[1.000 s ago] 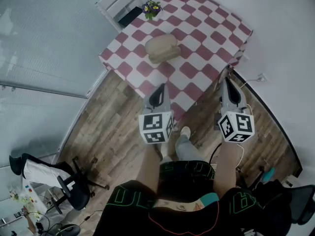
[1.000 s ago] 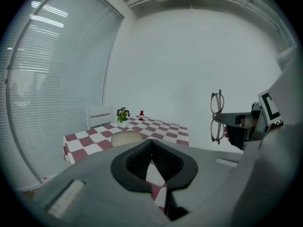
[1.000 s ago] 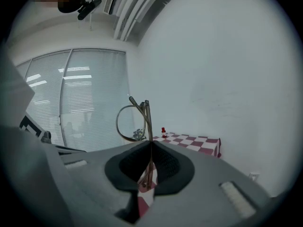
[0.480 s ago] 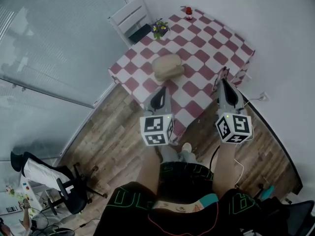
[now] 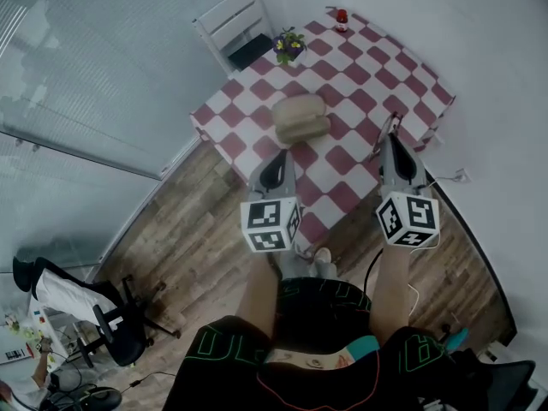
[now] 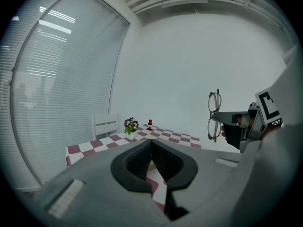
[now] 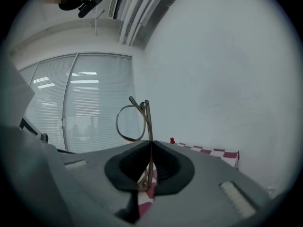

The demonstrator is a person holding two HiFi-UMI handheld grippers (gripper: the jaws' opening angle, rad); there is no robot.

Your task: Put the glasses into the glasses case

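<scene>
A tan glasses case (image 5: 300,118) lies on the red-and-white checked table (image 5: 368,67), near its left front part. My right gripper (image 5: 392,139) is shut on thin-framed glasses (image 7: 135,122), which stick up past its jaws; the glasses (image 6: 214,115) also show in the left gripper view, held upright at the right. That gripper hangs over the table's near edge, right of the case and apart from it. My left gripper (image 5: 276,157) is shut on nothing and hovers just short of the case. In the right gripper view, the right gripper (image 7: 150,145) has its pads pressed on the frame.
A white chair (image 5: 238,26) stands at the table's far left corner. A small flower pot (image 5: 288,45) and a red object (image 5: 342,15) sit at the table's far side. An office chair (image 5: 103,324) stands on the wood floor at lower left. White wall runs along the right.
The table and case have drawn nearer and lower in the head view as the person stepped towards them. Both grippers keep their pose, and the glasses stay held.
</scene>
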